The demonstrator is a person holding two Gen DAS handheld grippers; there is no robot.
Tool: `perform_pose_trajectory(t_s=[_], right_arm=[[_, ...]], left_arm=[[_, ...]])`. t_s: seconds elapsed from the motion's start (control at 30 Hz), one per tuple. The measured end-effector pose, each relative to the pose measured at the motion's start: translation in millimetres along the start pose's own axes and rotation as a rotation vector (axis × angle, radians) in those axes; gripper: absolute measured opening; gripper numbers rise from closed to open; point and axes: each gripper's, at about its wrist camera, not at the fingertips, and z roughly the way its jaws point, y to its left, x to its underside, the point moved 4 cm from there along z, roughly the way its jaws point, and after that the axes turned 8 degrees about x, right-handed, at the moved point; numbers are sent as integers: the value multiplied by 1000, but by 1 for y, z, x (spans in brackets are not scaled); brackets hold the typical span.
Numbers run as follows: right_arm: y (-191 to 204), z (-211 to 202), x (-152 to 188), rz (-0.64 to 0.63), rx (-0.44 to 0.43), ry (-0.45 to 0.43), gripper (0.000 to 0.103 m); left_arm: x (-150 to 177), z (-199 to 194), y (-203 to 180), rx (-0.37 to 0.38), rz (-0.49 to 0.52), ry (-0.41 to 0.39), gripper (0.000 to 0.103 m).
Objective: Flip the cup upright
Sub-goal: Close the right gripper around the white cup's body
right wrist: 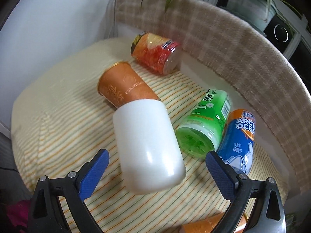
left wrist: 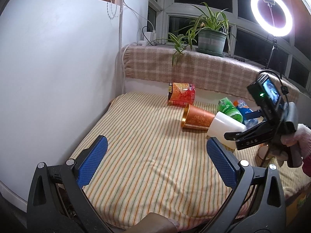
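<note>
Hovering over the white cup [right wrist: 147, 145] with the right gripper [right wrist: 157, 154], jaws spread wide, one blue pad on each side of the cup's rounded closed end, neither pad touching it. Lying on its side on the striped cloth [right wrist: 58, 126], that cup, closed end toward the gripper and open mouth pointing away, the rim right against the brown paper cup [right wrist: 124, 85] behind it. Probably lined up this way so as to pinch across the body near the base and swing the mouth up.

Crowded on the right: a green bottle [right wrist: 206, 124] just beside the cup, a blue bottle [right wrist: 239, 139] beyond that, both on their sides, and a red can [right wrist: 155, 52] farther back near the plaid blanket [right wrist: 243, 58]. Little room, then, for the right-hand pad, which sits close to the blue bottle's end; likely to nudge a bottle if brought in carelessly.

Holding the left gripper [left wrist: 157, 140] back over bare cloth, equally spread, gripping nothing, well apart from the cup. Seemingly kept clear on purpose, leaving the one-handed job to the other side.

Not yet gripped, not yet turned: the approach step, by the look of it. Next, judging from the layout: close on the smooth white wall, lift slightly off the soft cloth, rotate until the mouth faces up, and set down on an open patch to the left. Smooth glossy surface, so some chance of slipping under a light pinch.
</note>
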Motion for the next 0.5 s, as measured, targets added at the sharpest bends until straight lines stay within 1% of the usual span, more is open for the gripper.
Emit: perform_pose_trajectory(t_s=[0.27, 0.37, 0.43, 0.5], right_arm=[[7, 19, -2, -42, 4, 47, 93], [9, 21, -2, -44, -8, 59, 88], [11, 25, -2, -51, -16, 65, 80], [13, 25, 0, -58, -15, 64, 81]], left_arm=[[1, -1, 3, -7, -5, 2, 103], [1, -1, 4, -7, -5, 2, 103], [1, -1, 4, -7, -5, 2, 103], [1, -1, 4, -7, -5, 3, 103]])
